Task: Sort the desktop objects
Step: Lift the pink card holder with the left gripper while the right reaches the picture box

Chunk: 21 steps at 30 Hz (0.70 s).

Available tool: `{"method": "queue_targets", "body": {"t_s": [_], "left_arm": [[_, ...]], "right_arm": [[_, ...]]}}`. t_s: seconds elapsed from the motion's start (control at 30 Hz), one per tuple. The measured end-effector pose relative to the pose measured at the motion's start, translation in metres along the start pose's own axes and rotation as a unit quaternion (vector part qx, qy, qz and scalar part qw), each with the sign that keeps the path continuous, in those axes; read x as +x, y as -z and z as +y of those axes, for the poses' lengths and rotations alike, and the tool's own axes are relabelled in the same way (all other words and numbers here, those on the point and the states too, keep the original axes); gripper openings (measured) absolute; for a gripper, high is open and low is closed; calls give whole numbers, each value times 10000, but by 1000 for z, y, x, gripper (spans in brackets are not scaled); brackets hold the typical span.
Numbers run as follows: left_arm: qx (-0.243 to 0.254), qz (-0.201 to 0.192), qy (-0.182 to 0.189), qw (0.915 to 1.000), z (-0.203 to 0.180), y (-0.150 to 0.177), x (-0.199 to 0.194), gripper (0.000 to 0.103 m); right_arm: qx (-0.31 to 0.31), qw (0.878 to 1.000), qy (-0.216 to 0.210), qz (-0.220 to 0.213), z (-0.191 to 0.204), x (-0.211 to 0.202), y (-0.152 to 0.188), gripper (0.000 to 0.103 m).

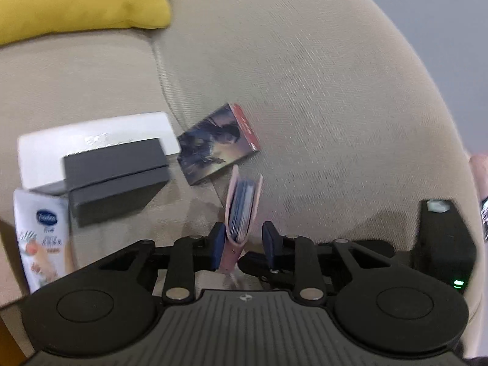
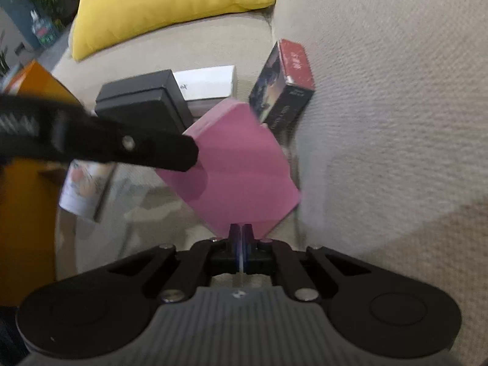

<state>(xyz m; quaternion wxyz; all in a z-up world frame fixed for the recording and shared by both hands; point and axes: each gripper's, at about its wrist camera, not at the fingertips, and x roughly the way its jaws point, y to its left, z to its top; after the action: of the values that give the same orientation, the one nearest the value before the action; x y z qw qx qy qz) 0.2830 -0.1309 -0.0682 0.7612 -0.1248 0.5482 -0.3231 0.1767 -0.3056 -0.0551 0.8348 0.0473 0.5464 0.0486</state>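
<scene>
1. The right tool (image 2: 241,228) has its jaws pressed together on the lower corner of a pink card holder (image 2: 241,167), lifting it clear of the beige sofa (image 2: 381,106).
2. From the left wrist view, that pink card holder (image 1: 242,210) stands edge-on between the fingers of the left tool (image 1: 244,238); the near pad touches its cover, the far pad stands just apart, so the jaws are not clamped.
3. In the right wrist view, one black finger (image 2: 158,149) of the left tool crosses over the holder's upper left side.
4. A picture box with a red end (image 1: 218,143) leans against the sofa's back cushion, just beyond the holder.
5. Left of it, a black box (image 1: 116,177) sits partly on a white box (image 1: 91,140).
6. A white tube with printed fruit (image 1: 42,238) lies beside the black box, at the seat's near edge.
7. A yellow cushion (image 2: 170,6) rests further back on the seat.
8. An orange box (image 2: 27,213) fills the left edge of the right wrist view.
</scene>
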Motion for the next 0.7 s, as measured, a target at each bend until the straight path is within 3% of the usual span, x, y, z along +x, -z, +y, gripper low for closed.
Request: {"method": "queue_targets", "body": {"t_s": [0.13,0.17,0.33,0.4,0.47,0.6,0.7], "left_arm": [[259,189,-186,9993,-14,-2,23,28],[306,183,-283,9990,-16,-2,26,24],[373,49,-465,9982,-15,0,21,20],[477,-118,-690,9964,-18,5,11,19],[583,-342,-966,9930,-19,10,-1,19],[681,-727,-1489,9838,-19,20,-23,19],[647,-826,-1671,9803,-17,24,-31,19]], "right_arm": [[-48,10000,-18,30,-5,-3,4,10],[-84,10000,-4,37,-4,-3,4,10],[-37,9999,-152,-5,-2,-9,3,11],[-69,9998,-102,-167,-2,-20,0,13],[-55,9992,-76,-392,-4,-36,-1,23],[-140,9958,80,-901,-4,-40,-22,25],[-456,9898,518,-1245,2,-43,-40,35]]}}
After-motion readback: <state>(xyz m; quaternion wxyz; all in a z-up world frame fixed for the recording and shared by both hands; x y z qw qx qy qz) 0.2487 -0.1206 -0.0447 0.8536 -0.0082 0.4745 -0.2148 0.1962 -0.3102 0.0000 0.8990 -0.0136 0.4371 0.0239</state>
